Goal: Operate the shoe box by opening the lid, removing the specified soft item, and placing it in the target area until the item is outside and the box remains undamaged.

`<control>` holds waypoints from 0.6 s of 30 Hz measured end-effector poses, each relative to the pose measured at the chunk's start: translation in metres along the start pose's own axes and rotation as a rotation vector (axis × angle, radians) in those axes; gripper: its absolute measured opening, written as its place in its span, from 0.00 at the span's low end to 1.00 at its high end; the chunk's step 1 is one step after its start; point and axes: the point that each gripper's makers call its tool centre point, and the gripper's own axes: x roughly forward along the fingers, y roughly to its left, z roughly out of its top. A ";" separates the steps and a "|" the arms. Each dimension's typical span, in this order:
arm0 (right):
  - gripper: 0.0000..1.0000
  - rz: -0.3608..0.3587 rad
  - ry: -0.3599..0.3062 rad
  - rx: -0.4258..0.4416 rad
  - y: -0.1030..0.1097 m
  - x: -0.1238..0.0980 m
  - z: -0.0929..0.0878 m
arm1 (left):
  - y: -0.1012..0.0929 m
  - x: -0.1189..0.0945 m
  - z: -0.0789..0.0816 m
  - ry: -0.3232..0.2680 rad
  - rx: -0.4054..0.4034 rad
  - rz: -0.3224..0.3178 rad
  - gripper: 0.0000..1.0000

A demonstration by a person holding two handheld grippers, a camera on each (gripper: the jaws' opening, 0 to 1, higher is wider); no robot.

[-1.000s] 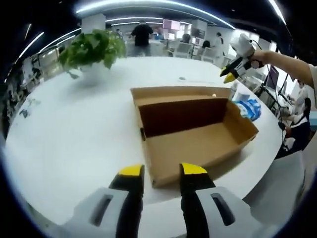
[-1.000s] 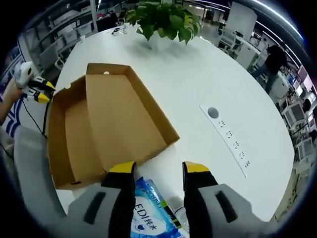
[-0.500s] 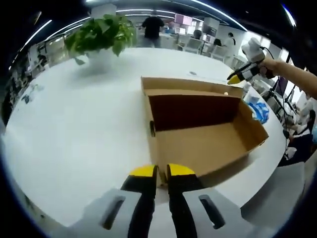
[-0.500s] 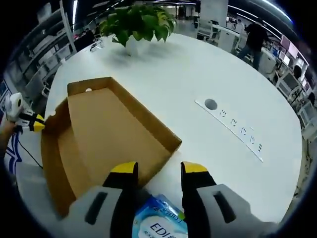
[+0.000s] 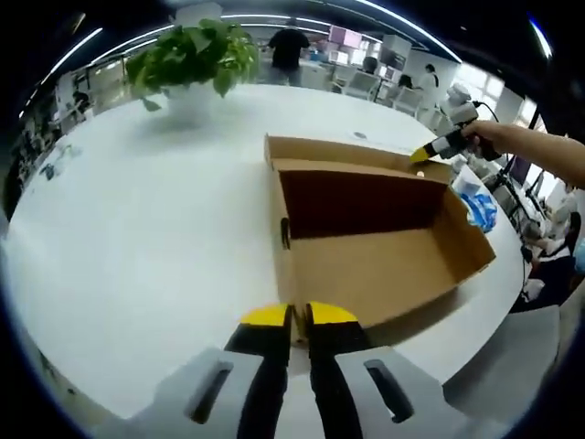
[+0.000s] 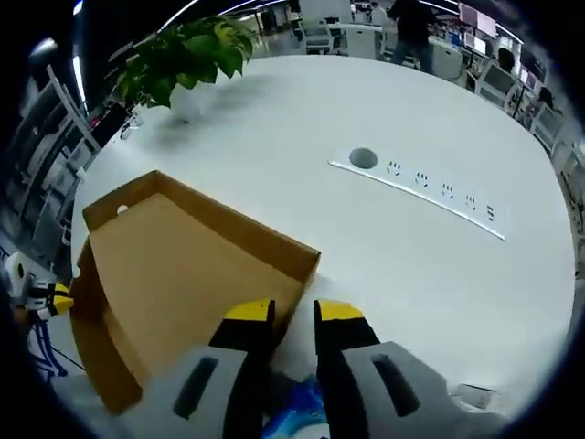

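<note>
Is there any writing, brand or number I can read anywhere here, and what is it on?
None can be read.
Blue packet beside the cardboard box: any print is hidden behind the right gripper.
Same packet in the left gripper view: too small and blurred.
Socket strip on the table: no legible markings.

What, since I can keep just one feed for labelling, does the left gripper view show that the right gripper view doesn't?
Left gripper view: the dark inner wall of the shoe box, and a person's forearm holding the right hand-held gripper at its far corner.
Right gripper view: a power socket strip set into the table, and the left hand-held gripper at the box's opposite side.
Both: the open box, the potted plant, the blue soft pack and the white table.
</note>
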 end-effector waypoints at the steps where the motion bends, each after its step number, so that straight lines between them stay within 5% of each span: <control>1: 0.10 0.007 0.005 0.009 0.002 0.000 -0.001 | 0.000 0.000 0.000 0.000 -0.001 -0.001 0.03; 18: 0.04 0.000 -0.003 -0.011 0.005 -0.009 -0.002 | -0.001 0.000 0.000 0.003 -0.009 -0.010 0.03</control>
